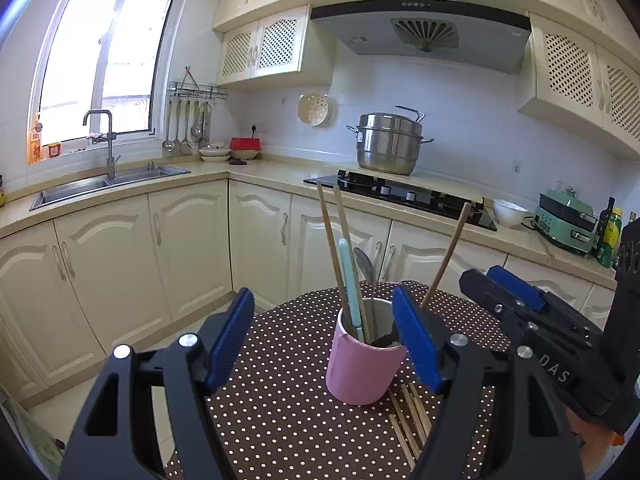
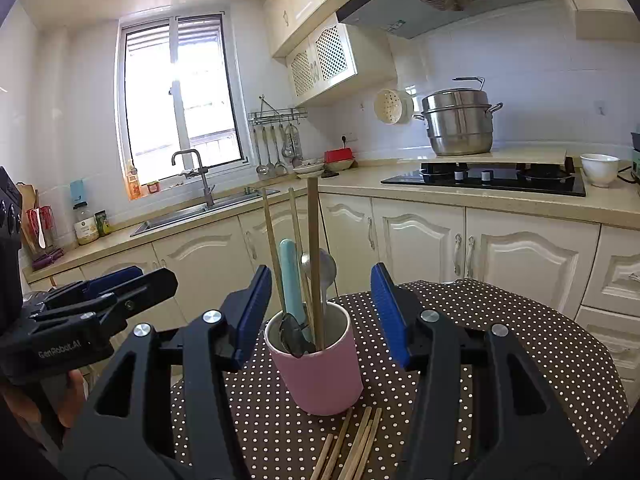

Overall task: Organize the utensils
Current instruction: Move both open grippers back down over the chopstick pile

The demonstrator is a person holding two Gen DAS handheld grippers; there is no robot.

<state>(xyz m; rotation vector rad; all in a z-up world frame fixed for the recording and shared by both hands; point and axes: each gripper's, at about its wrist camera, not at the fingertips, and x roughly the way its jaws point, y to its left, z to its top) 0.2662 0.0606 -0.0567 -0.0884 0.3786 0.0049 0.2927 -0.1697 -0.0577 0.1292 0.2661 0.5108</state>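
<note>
**A:** What are you seeing from your left gripper (image 1: 323, 336) right now?

**B:** You are holding it with its tongs spread wide, gripping nothing. The pink cup (image 1: 363, 360) is standing upright on the dotted tablecloth (image 1: 280, 400), between the two blue pads but touching neither, as far as I can tell. Its right pad (image 1: 416, 340) is sitting just in front of the cup's rim.

**A:** And your right gripper (image 2: 320, 316)?

**B:** You are keeping that one spread too, with nothing between its pads. From its own camera the same pink cup (image 2: 320, 376) is sitting in the gap, apart from both pads. In the left view the right gripper (image 1: 480, 280) is reaching in from the right, near the cup.

**A:** What is standing in the cup?

**B:** Wooden chopsticks (image 2: 314, 260) are leaning up out of it, along with a light blue handle (image 2: 291, 276) and a metal spoon (image 2: 322, 272). A dark utensil head (image 2: 296, 338) is lying against the inner rim. In the left view one chopstick (image 1: 446, 256) is leaning away to the right of the others.

**A:** Anything left on the table?

**B:** Loose chopsticks (image 2: 356, 448) are lying flat on the cloth just in front of the cup, close together. Behind everything, the steel pot (image 1: 388, 144) is sitting by the stove (image 1: 400, 196), and the sink (image 1: 108, 184) is under the window.
</note>
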